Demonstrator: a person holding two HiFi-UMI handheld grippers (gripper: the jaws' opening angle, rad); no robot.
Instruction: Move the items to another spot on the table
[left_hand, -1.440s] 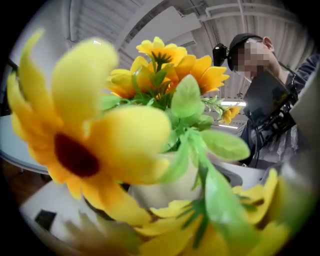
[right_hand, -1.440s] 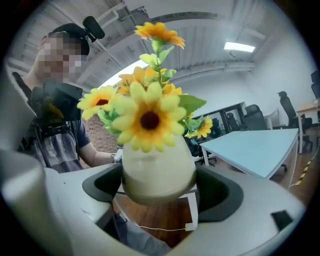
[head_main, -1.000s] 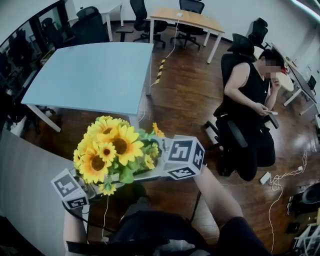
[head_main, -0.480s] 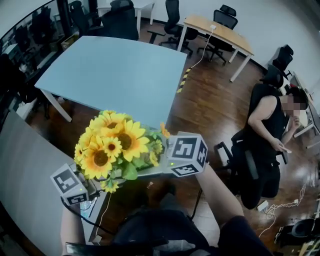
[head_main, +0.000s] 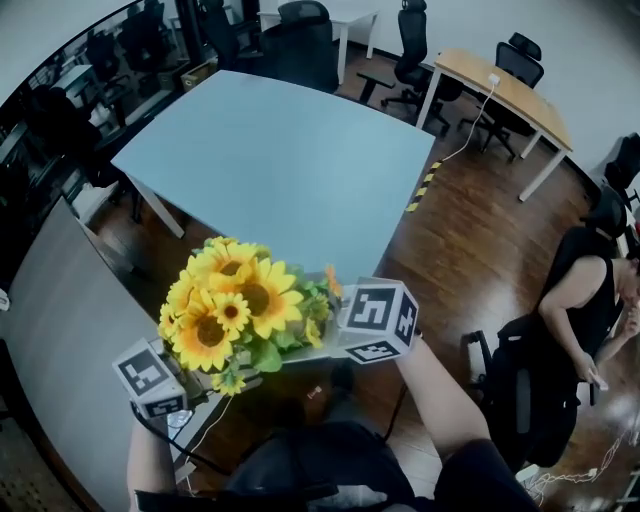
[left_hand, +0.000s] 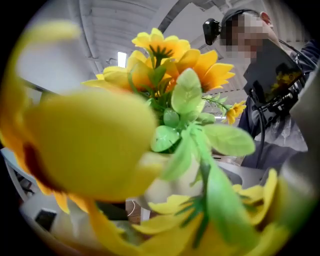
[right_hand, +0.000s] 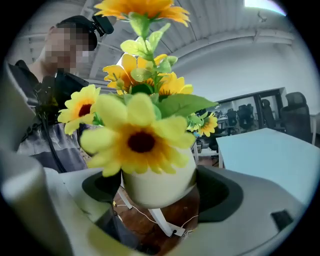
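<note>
A bunch of yellow sunflowers (head_main: 235, 310) in a white pot (right_hand: 157, 182) hangs in the air in front of me, over the wooden floor near the corner of a pale blue table (head_main: 280, 170). My right gripper (right_hand: 159, 191) is shut on the pot, one dark pad on each side; its marker cube (head_main: 378, 320) shows right of the blooms. My left gripper (head_main: 205, 385) sits at the bouquet's lower left. In the left gripper view petals and leaves (left_hand: 187, 100) cover its jaws, and only a bit of the pot (left_hand: 170, 186) shows.
A grey surface (head_main: 70, 340) runs along my left. Office chairs (head_main: 300, 40) stand behind the blue table, and a wooden desk (head_main: 510, 85) stands at the back right. A person sits on a chair (head_main: 590, 320) at the right edge. A cable lies on the floor (head_main: 470, 150).
My view has swung left and the blue table now fills the middle ahead; the seated person has slid to the right edge. The pot stays between the grippers in the same hold.
</note>
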